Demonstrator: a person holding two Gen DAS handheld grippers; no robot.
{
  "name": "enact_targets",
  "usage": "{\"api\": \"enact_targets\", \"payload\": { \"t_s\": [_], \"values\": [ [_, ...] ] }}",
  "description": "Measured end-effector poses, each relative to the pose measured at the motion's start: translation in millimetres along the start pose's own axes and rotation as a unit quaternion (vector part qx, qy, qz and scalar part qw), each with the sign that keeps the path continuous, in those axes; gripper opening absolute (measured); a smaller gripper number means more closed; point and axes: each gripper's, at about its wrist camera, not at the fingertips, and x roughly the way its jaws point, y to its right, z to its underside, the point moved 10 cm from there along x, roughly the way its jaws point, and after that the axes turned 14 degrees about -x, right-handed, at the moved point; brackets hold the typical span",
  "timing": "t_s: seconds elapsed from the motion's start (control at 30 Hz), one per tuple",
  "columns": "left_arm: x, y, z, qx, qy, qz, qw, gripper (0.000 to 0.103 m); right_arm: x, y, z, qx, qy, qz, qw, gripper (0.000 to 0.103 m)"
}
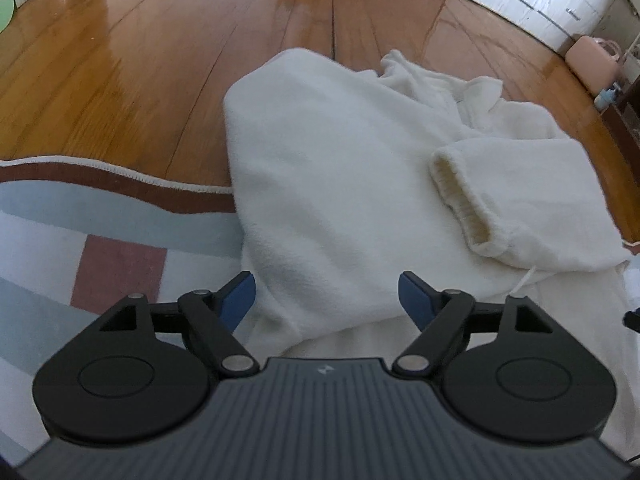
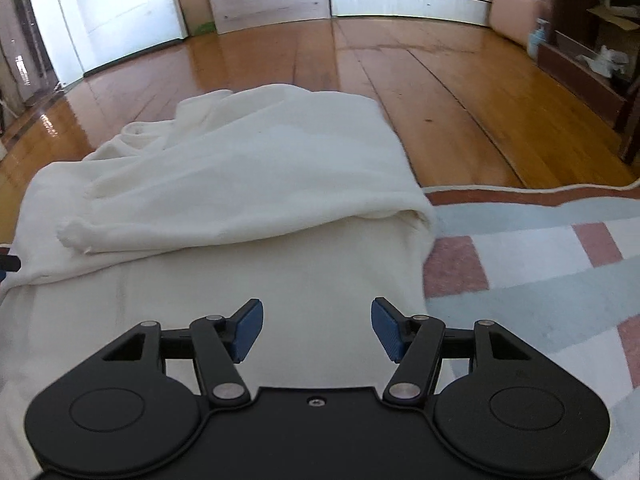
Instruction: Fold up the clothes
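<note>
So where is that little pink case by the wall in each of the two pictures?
Left wrist view: the pink case sits at the far right edge, on the wood floor below the white drawers.
Right wrist view: the pink case is in the upper right, beside the white cabinets.
Shared landmark: the blue-white bottle stands right next to it in both.
</note>
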Motion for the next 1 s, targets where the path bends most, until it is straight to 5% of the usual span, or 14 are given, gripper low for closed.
{"api": "enact_targets", "payload": {
  "t_s": [0.17,0.27,0.4,0.5,0.7,0.77,0.83,0.87,0.9,1.0],
  "values": [
    [-27.3,13.4,-8.8,0.067,0.083,-0.049,0.9931,0.078,-30.7,19.8,27.5,0.011,-0.060,0.054,0.997,0.066],
    [-50.2,36.7,6.8,0.127,0.119,-0.049,0.9835,0.079,-62.6,31.8,72.3,0.045,-0.063,0.039,0.996,0.066],
    [-63.0,62.7,58.1,0.124,0.082,0.017,0.9888,0.078,-96.9,55.8,140.4,0.114,-0.091,0.038,0.989,0.066],
    [-64.8,84.6,99.3,0.161,0.070,0.030,0.9839,0.077,-123.5,70.5,181.2,0.147,-0.080,0.033,0.985,0.066],
    [-65.4,121.1,168.0,0.309,0.080,0.027,0.9474,0.077,-141.7,72.7,235.7,0.207,-0.031,-0.055,0.976,0.065],
    [-66.5,126.8,175.4,0.321,0.081,0.032,0.9431,0.077,-138.4,65.3,237.5,0.205,-0.017,-0.073,0.976,0.066],
    [-69.0,130.4,176.7,0.319,0.082,0.035,0.9437,0.077,-134.2,57.7,234.9,0.194,-0.003,-0.085,0.977,0.051],
    [-70.4,130.6,176.8,0.315,0.083,0.038,0.9446,0.077,-131.6,53.9,231.1,0.183,0.003,-0.088,0.979,0.028],
    [-71.1,130.9,176.2,0.311,0.085,0.042,0.9457,0.077,-130.3,48.8,224.2,0.179,0.011,-0.100,0.979,0.020],
    [-72.0,132.1,176.5,0.306,0.092,0.042,0.9466,0.077,-130.9,31.7,199.0,0.163,0.039,-0.135,0.977,0.018]
  ]
}}
